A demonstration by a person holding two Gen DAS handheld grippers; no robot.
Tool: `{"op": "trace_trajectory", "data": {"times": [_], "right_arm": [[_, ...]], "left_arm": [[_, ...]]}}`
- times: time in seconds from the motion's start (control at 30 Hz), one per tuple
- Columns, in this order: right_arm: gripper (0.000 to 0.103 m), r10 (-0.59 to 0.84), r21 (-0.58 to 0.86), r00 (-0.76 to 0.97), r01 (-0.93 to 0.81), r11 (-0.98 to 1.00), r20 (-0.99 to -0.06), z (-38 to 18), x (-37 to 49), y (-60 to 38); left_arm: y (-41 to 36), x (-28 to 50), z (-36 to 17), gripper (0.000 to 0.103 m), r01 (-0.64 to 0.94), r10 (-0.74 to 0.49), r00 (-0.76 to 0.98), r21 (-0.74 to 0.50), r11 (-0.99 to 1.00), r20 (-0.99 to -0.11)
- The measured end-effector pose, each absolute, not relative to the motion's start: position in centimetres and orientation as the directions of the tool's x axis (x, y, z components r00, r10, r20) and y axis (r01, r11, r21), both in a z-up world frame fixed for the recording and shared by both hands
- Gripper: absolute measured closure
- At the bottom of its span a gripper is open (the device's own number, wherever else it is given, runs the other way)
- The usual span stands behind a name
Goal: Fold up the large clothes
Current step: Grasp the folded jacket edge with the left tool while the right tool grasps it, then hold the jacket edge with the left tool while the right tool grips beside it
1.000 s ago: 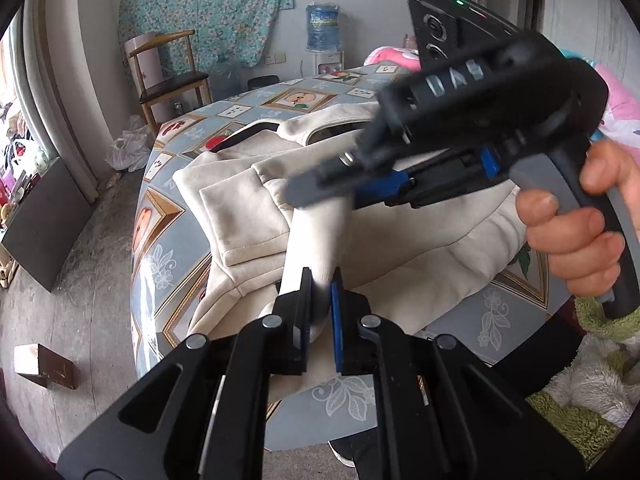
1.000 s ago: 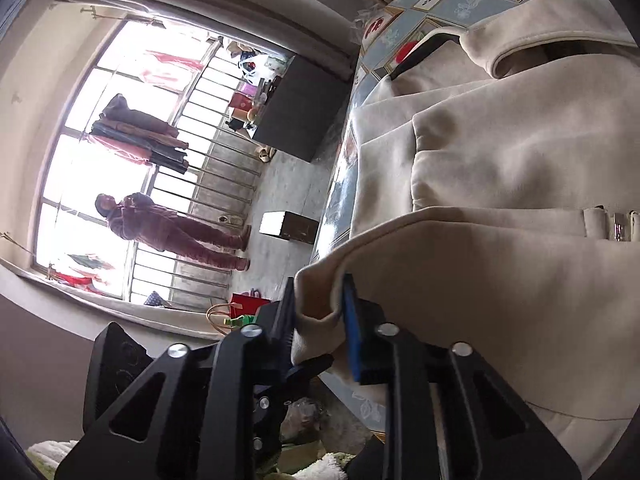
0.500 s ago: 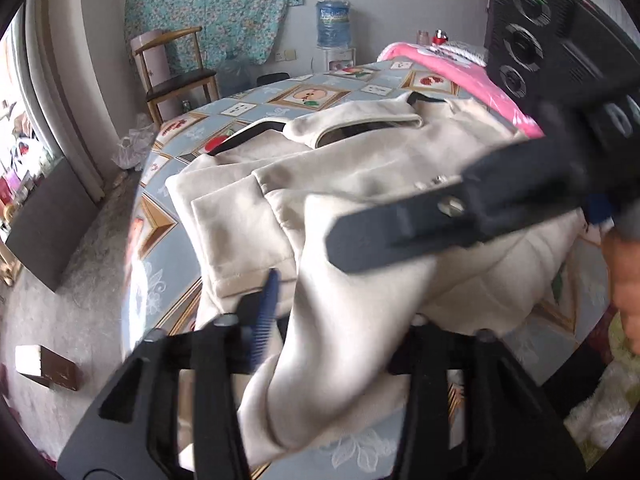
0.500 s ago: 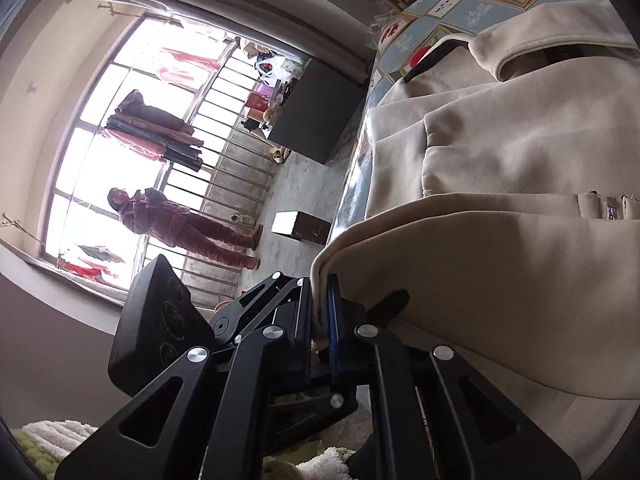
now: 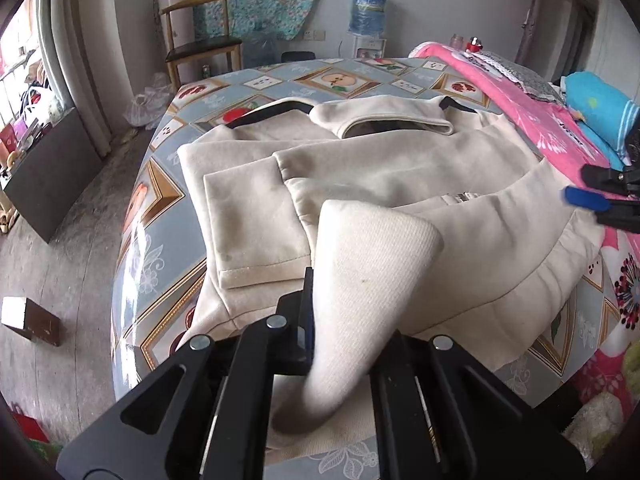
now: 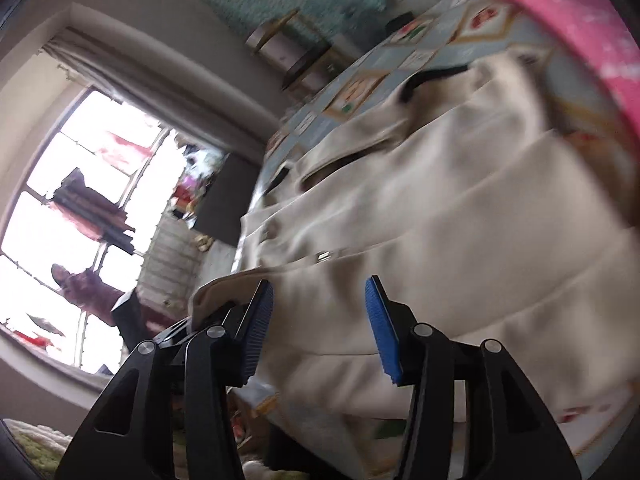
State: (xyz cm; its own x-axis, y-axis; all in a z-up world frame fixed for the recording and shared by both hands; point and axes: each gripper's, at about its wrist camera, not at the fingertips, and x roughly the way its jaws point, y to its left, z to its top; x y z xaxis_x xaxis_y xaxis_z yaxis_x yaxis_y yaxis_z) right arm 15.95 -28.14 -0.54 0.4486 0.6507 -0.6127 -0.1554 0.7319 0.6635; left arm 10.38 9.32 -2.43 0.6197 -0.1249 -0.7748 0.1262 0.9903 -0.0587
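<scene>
Left gripper [image 5: 348, 312] stands wide apart, coat [image 5: 400, 184] hem draped between; right gripper [image 6: 320, 320], lower centre, gapes empty.

grey concrete floor [image 5: 60, 280]; wooden chair [image 5: 200, 40]; bright barred window [image 6: 80, 200]

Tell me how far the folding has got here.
Early. Done: the cream coat lies flat on the patterned table, one sleeve crossed over its front. In hand: a sleeve end sits between the left gripper's spread fingers; the right gripper is open. Left: folding the body.
</scene>
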Motion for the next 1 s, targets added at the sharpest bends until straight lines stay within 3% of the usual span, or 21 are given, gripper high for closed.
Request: {"op": "trace_trajectory", "data": {"times": [0.13,0.3,0.5,0.7,1.0], "right_arm": [[0.055,0.557,0.637,0.531,-0.041,0.769,-0.638,-0.6,17.6,-36.1],[0.055,0.643,0.719,0.477,-0.033,0.694,-0.599,-2.3,24.2,-39.7],[0.055,0.667,0.733,0.373,0.056,0.677,-0.645,-6.2,29.1,-40.0],[0.055,0.697,0.725,0.287,-0.014,0.689,-0.657,-7.4,25.0,-39.2],[0.055,0.712,0.639,0.290,-0.314,0.703,-0.640,-2.0,21.5,-36.7]], "left_arm": [[9.2,10.8,-2.8,0.098,0.105,-0.092,0.604,-0.035,0.994,-0.792],[9.2,11.5,-3.2,0.098,0.052,-0.050,0.590,-0.024,0.998,-0.806],[8.9,11.5,-3.3,0.096,0.002,-0.004,0.577,-0.004,1.000,-0.817],[8.7,11.6,-3.5,0.096,-0.024,0.019,0.562,0.007,1.000,-0.827],[8.6,11.5,-3.3,0.096,-0.019,0.025,0.564,0.017,1.000,-0.825]]}}
